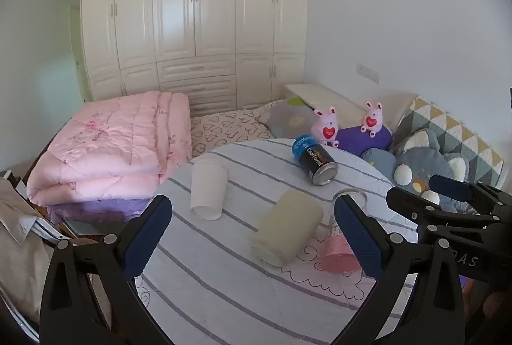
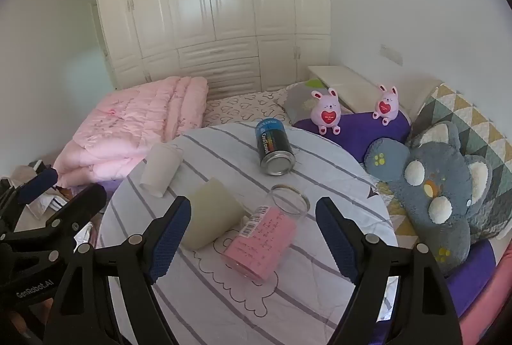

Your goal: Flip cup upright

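Round table [image 1: 224, 274] under striped cloth, four containers lying on their sides. White paper cup [image 1: 208, 190] far left, mouth toward the camera. Cream cup [image 1: 288, 228] in the middle, just beside a glass jar [image 2: 268, 236] with pink label; touching or not, cannot tell. Dark CoolTowel can [image 2: 274, 146] farther back, apart from the rest.

Left gripper [image 1: 252, 236] spread wide, holding nothing, above the near table edge, framing the cream cup. Right gripper [image 2: 252, 236] likewise spread and empty, fingers either side of the jar, not touching. Behind: pink quilt [image 1: 112, 150], two pink bunny toys [image 2: 326, 111], grey plush [image 2: 438, 185].
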The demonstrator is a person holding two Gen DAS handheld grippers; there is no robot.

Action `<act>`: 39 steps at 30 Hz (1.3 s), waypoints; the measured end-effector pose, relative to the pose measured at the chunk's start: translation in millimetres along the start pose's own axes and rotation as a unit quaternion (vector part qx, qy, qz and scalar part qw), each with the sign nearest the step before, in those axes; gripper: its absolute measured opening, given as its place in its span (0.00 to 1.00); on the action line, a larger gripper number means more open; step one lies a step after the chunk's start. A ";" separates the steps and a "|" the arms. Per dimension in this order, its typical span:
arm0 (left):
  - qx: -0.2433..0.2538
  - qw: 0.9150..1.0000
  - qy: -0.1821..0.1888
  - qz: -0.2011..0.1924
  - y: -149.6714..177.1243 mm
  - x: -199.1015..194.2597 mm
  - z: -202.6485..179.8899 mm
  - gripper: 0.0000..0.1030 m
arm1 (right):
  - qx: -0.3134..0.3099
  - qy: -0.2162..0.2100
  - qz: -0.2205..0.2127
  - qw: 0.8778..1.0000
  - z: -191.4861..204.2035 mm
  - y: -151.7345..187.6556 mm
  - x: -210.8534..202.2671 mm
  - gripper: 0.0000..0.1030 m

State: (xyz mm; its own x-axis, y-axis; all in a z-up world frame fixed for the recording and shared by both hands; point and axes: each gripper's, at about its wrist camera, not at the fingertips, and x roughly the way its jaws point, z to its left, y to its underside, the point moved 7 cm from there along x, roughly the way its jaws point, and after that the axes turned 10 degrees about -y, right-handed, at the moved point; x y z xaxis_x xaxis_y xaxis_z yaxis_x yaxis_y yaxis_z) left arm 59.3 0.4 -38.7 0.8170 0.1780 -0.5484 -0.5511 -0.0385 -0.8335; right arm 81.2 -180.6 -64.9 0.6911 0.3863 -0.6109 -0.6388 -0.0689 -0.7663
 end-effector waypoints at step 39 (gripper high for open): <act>0.012 1.000 0.003 0.024 -3.8 32.8 1.4 1.00 | 0.018 -0.005 0.010 1.000 3.1 -12.5 22.2 0.79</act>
State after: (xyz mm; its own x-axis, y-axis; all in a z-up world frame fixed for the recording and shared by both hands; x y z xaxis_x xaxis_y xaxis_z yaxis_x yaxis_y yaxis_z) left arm 87.9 7.7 -53.5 0.7902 0.1714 -0.5884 -0.5937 -0.0241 -0.8043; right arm 103.5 -168.3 -68.2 0.6745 0.3944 -0.6241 -0.6648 -0.0433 -0.7458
